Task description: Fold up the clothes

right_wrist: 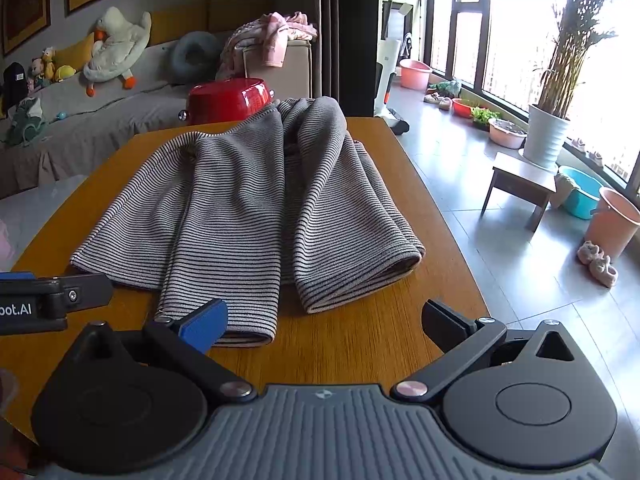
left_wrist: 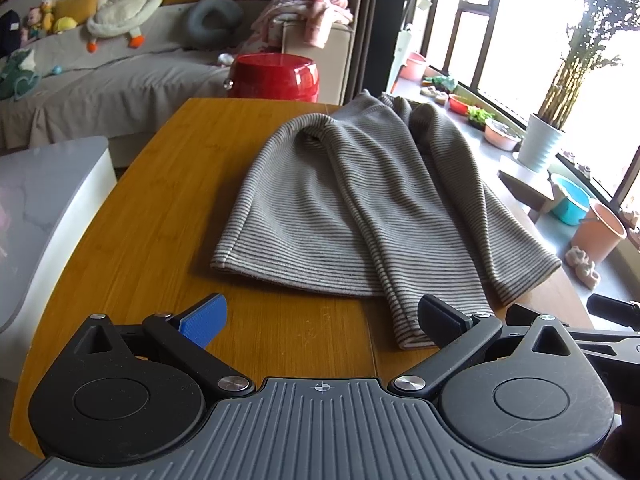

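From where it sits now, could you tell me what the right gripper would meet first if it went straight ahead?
Probably the striped garment: the open right gripper points along the wooden table, with bare wood just ahead and the garment's near hem beyond. Its height above the table is unclear.

The garment [left_wrist: 352, 208] is grey with thin dark stripes. The table [left_wrist: 168, 208] is honey-yellow wood grain. Each gripper [left_wrist: 322, 322] [right_wrist: 324, 326] is black with one blue pad [left_wrist: 204, 322]. The tub [right_wrist: 228, 98] is glossy red.
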Demonstrator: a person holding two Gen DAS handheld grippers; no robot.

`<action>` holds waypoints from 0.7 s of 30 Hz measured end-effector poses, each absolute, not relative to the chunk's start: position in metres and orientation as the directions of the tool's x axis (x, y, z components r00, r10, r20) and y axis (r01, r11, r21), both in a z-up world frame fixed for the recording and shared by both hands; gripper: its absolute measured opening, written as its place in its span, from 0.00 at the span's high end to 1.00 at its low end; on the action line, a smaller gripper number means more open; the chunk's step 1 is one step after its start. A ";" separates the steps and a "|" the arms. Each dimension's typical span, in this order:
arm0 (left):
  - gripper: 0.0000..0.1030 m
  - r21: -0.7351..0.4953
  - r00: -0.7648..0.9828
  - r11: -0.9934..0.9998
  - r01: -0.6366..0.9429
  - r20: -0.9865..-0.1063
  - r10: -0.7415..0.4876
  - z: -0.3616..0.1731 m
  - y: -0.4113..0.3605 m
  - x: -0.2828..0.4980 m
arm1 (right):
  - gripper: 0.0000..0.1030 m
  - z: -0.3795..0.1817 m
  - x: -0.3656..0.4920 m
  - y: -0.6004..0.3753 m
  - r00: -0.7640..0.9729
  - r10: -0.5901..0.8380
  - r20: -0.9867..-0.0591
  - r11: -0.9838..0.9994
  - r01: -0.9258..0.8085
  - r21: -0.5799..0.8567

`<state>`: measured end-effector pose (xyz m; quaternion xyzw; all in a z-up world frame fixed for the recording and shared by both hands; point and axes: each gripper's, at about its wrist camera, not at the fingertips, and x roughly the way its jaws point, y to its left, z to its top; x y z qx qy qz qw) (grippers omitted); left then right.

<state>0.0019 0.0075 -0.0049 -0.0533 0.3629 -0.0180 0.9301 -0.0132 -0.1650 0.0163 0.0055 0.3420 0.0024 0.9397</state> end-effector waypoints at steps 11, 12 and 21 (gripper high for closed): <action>0.00 -0.110 0.735 0.994 -0.002 -0.674 -0.073 -0.004 0.007 0.001 | 0.00 0.016 -0.014 -0.166 0.763 0.010 -0.646 1.000 0.000 0.015; 0.00 -0.110 0.734 0.994 -0.002 -0.675 -0.073 -0.004 0.007 0.001 | 0.00 0.016 -0.014 -0.166 0.762 0.010 -0.647 1.000 0.001 0.016; 0.00 -0.113 0.732 0.994 -0.003 -0.678 -0.074 -0.005 0.008 0.002 | 0.00 0.014 -0.012 -0.165 0.758 0.010 -0.652 1.000 0.000 0.016</action>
